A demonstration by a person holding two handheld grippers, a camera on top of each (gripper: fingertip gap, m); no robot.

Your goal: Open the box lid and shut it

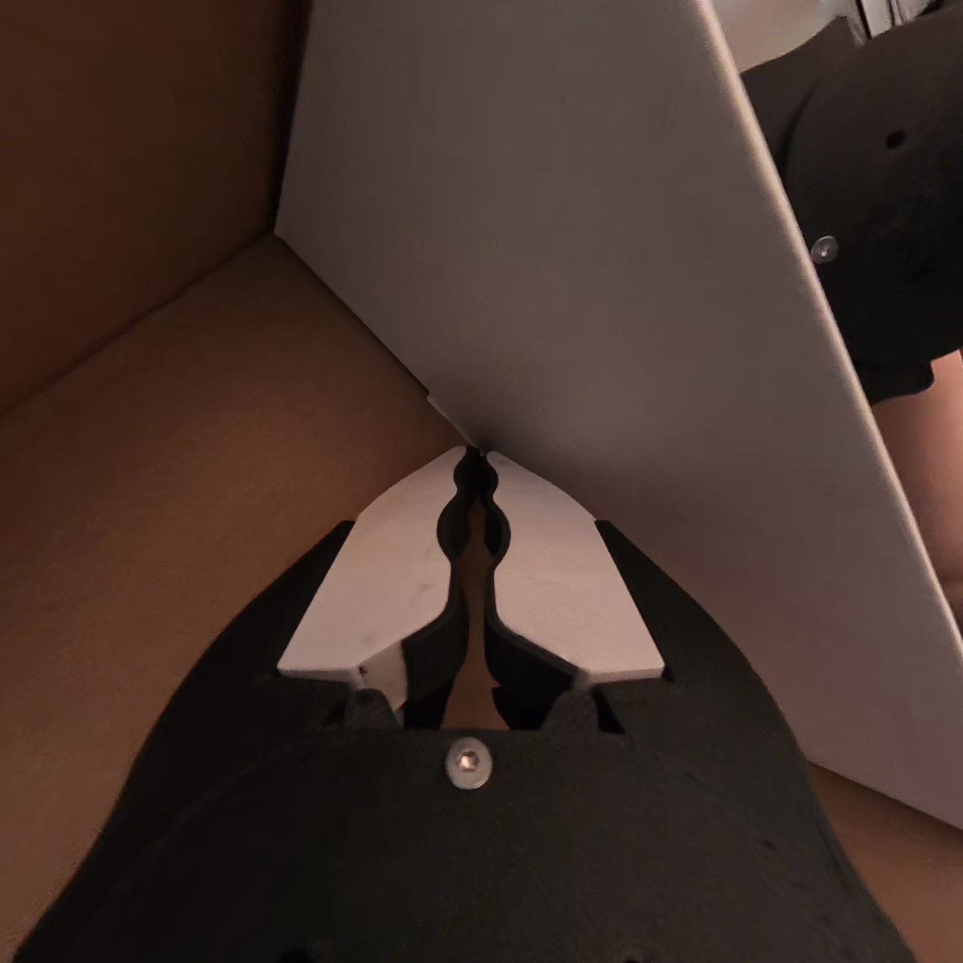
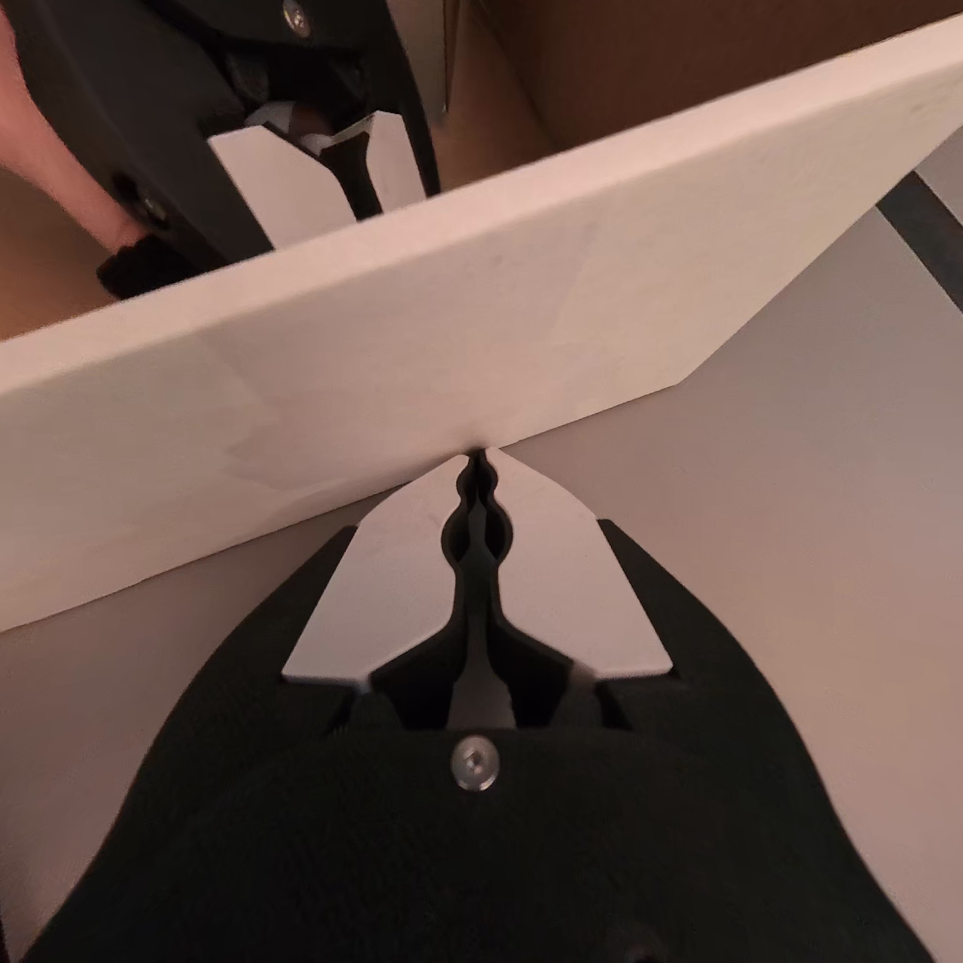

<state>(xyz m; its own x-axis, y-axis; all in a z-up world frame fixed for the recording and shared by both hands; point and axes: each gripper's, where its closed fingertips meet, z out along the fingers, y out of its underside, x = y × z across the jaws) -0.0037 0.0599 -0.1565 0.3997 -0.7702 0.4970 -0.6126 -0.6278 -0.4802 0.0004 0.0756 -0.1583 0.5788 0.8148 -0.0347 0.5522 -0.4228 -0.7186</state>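
Observation:
The box is cardboard, brown inside, with a white lid flap standing raised. My left gripper is inside the box, jaws closed, with its tips pinched on the flap's lower edge. In the right wrist view the same white flap runs across the frame. My right gripper is closed with its tips pinched on the flap's near edge from the outside. The left gripper shows beyond the flap at the upper left. The right gripper's black body shows past the flap's far edge.
A pale grey surface lies under the flap on the right gripper's side, with a dark bar at the far right. A person's bare arm shows beside the flap. The brown box wall rises behind the flap.

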